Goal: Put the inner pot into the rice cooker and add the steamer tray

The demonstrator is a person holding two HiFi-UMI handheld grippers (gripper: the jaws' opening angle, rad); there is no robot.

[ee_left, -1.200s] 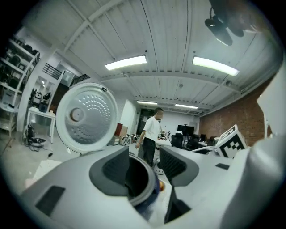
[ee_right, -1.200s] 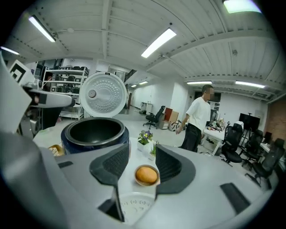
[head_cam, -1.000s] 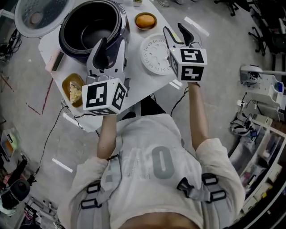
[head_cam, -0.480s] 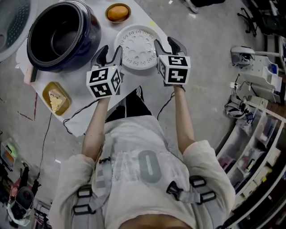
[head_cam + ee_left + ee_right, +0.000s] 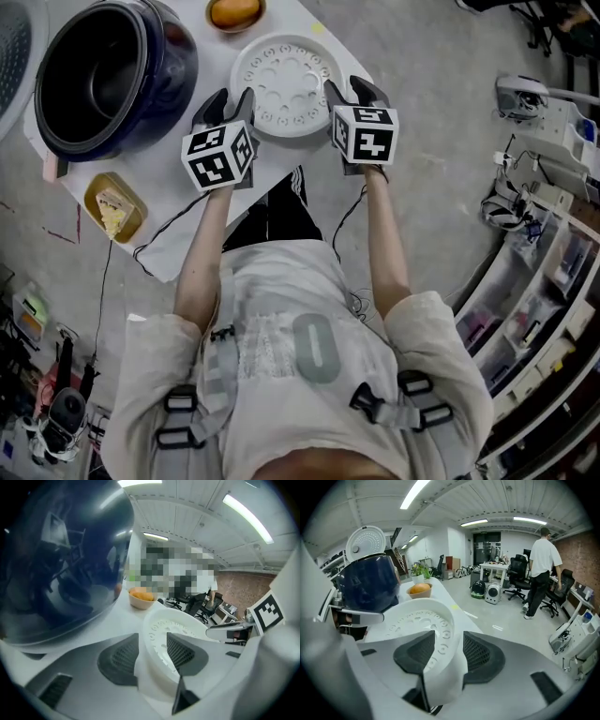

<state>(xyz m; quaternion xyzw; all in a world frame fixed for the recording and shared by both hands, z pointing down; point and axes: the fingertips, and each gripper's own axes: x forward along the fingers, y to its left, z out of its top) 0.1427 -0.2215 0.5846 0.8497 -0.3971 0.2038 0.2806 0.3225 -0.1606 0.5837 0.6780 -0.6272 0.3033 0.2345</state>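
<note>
Tray (image 5: 286,86) lies on the table (image 5: 281,155) just beside the cooker (image 5: 103,75); the left gripper (image 5: 230,101) and right gripper (image 5: 349,91) straddle its rim on opposite sides, each with jaws about half open, pads not clamped on it

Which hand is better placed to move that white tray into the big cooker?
Left, by a little. Both grippers straddle the tray at its rim with jaws open: the left gripper on the side nearer the cooker, the right gripper on the far side. Probably both lift together.
</note>
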